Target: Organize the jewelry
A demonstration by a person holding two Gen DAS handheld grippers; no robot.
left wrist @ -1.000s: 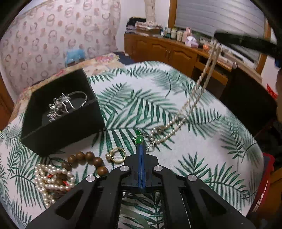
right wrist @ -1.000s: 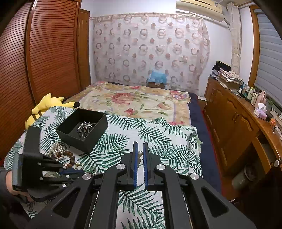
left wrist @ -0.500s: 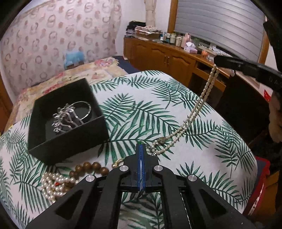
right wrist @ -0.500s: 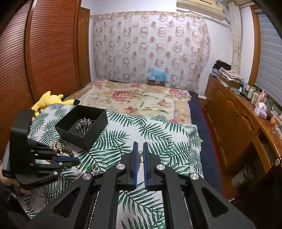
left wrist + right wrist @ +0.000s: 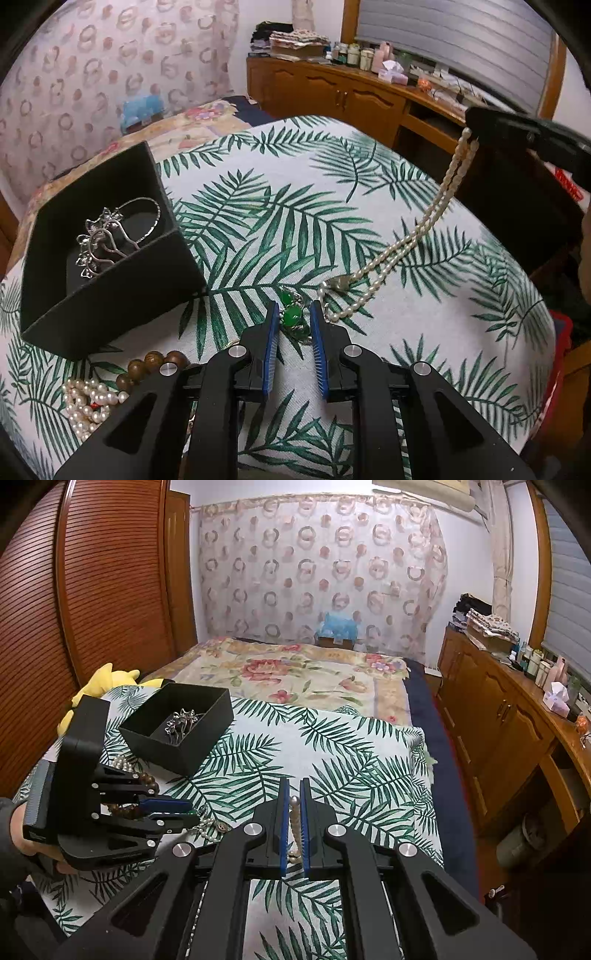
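My left gripper [image 5: 293, 308] hangs low over the leaf-print cloth and its jaws are opening. A green-stone silver piece [image 5: 291, 315] lies on the cloth between the blue pads, with a gap on either side. To its left stands the black box [image 5: 110, 291], holding silver jewelry [image 5: 103, 236]. My right gripper [image 5: 294, 786] is shut on a pearl necklace [image 5: 436, 210], which slopes from those jaws down to the cloth just right of my left gripper. The same strand [image 5: 294, 823] shows between the right pads. In the right wrist view my left gripper [image 5: 192, 811] sits at the lower left.
A wooden bead bracelet [image 5: 147, 365] and a heap of pearls [image 5: 88, 402] lie by the box's near corner. The clothed table [image 5: 461, 332] drops off at the right. Behind it are a flowered bed [image 5: 295, 672], a wooden dresser [image 5: 498, 716] and a yellow plush toy [image 5: 103, 679].
My left gripper's jaws have parted from shut, and the green piece now lies loose between them. That gripper came closer to the cloth. The right gripper has kept its hold on the necklace.
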